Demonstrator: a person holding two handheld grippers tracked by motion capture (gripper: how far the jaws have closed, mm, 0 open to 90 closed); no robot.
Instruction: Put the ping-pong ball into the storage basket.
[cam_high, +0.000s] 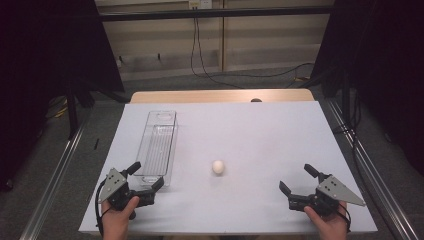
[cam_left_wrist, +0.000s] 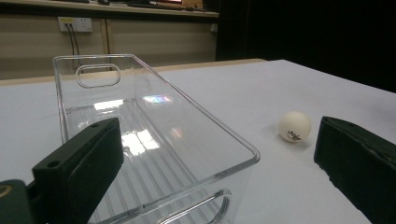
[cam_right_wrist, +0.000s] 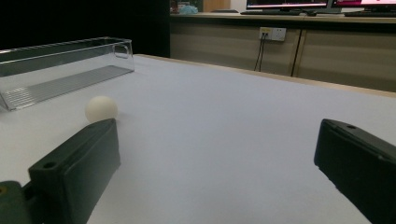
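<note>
A white ball (cam_high: 218, 167) is seen lying on the white desk (cam_high: 260, 130), near the middle and toward the near edge, apart from everything else. In the left gripper view the ball (cam_left_wrist: 294, 126) carries a small dark print on its near side and is set to the right of the tray, between the tray's near corner and the right jaw as pictured, though farther off than the jaws. In the right gripper view the ball (cam_right_wrist: 101, 108) is placed just beyond the left jaw, with the tray (cam_right_wrist: 60, 70) farther off at the left.

A clear plastic tray (cam_high: 159, 145) is laid lengthwise on the left half of the desk, its long sides running from near to far. It is empty, its floor is ribbed, and a handle slot is cut in each end wall (cam_left_wrist: 154, 121).

The left tongs (cam_high: 148, 177) are held at the near left corner of the desk by a hand (cam_high: 119, 220), released, with the jaws spread wide about the near end of the tray; nothing is gripped. The right tongs (cam_high: 297, 179) are held at the near right by the other hand (cam_high: 330, 226), likewise released, the jaws wide apart over bare desk, well to the right of the ball.
</note>
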